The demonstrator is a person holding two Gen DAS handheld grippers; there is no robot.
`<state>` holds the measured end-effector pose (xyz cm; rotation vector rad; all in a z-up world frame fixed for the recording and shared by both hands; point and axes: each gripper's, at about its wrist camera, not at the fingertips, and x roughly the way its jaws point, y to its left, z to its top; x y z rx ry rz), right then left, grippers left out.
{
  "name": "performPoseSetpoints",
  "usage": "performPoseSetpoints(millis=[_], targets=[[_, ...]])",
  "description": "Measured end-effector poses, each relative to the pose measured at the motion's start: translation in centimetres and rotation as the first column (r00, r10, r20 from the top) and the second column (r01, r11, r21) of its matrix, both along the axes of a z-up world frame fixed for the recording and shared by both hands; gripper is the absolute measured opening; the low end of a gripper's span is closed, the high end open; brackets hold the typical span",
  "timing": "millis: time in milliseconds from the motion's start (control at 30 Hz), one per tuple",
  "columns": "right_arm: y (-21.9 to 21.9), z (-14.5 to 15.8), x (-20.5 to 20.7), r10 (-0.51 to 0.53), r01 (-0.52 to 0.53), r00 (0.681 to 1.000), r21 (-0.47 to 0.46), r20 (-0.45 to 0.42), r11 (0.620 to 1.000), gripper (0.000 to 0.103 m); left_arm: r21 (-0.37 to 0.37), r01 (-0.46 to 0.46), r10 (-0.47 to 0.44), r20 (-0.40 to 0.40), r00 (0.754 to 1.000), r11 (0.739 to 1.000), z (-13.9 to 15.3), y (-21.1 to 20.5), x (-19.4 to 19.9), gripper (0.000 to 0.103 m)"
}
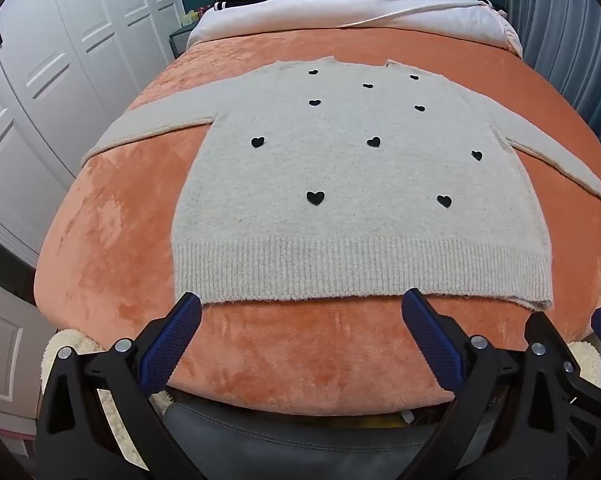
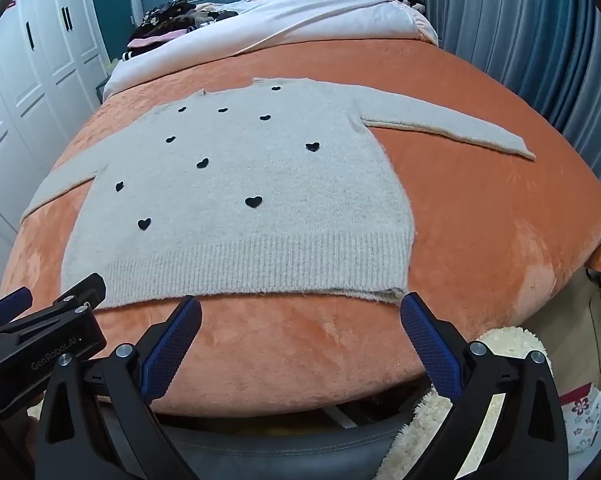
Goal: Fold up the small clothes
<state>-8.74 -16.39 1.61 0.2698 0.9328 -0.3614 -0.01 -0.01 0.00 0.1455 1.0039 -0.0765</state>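
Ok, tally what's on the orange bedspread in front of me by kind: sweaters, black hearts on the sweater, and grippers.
Sweater: 1
Black hearts: 10
Grippers: 2, left gripper and right gripper, both open
Total: 13

Fuzzy knit sweater [image 1: 340,184] w/ ribbed hem, plush velvety orange blanket [image 1: 112,264]

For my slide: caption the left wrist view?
Open left gripper faces a grey heart-patterned sweater lying flat.
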Motion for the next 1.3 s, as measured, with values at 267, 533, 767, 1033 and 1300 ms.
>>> performPoseSetpoints(millis=[267,533,767,1033,1300], targets=[[0.1,0.3,0.2,0.001,-0.001,1.0,-0.01,-0.015,1.0,0.098,0.0,-0.001,0.001,0.009,1.0,1.0,0.5,0.0,-0.2,0.098],[0.4,0.6,0.3,-0.006,0.005,0.999,-0.027,-0.04,1.0,0.098,0.007,-0.006,0.006,0.009,1.0,1.0,0.4,0.2,-0.2,0.097],[0.5,0.9,0.5,-0.013,0.012,0.999,-0.031,-0.05,0.999,0.098,0.006,-0.008,0.008,0.012,1.0,1.0,0.7,0.3,-0.4,0.097],[0.3,1.1,0.5,-0.013,0.012,0.999,-0.022,-0.049,1.0,0.098,0.01,-0.006,0.006,0.015,1.0,1.0,0.8,0.2,-0.5,0.096],[0.3,1.1,0.5,-0.014,0.013,0.999,-0.022,-0.047,1.0,0.098,0.015,-0.008,0.007,0.02,1.0,1.0,1.2,-0.1,-0.5,0.096]])
